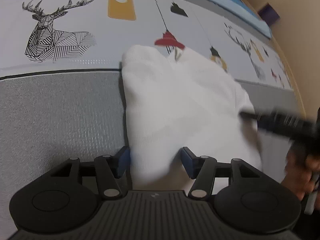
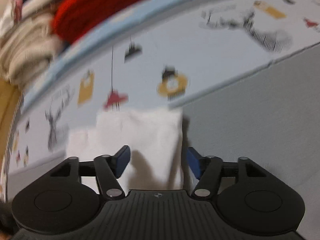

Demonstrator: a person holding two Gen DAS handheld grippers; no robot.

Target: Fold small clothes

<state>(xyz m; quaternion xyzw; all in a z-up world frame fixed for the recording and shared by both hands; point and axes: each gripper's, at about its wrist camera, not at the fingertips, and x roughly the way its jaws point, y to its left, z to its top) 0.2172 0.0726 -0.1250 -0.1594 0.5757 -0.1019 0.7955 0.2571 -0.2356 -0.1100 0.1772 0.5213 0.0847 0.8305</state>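
The sheet (image 1: 60,104) lies flat as a folding surface. On it the sock (image 1: 176,104) stretches ahead of both grippers. The left gripper (image 1: 155,163) straddles its near end, jaws wide, not pinching; the right gripper (image 2: 158,163) likewise stands open, probably about to grip.

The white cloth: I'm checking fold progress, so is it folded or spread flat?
Folded. The white cloth lies as a compact block on the printed sheet, with stepped layered edges in the right wrist view and no part spread out.
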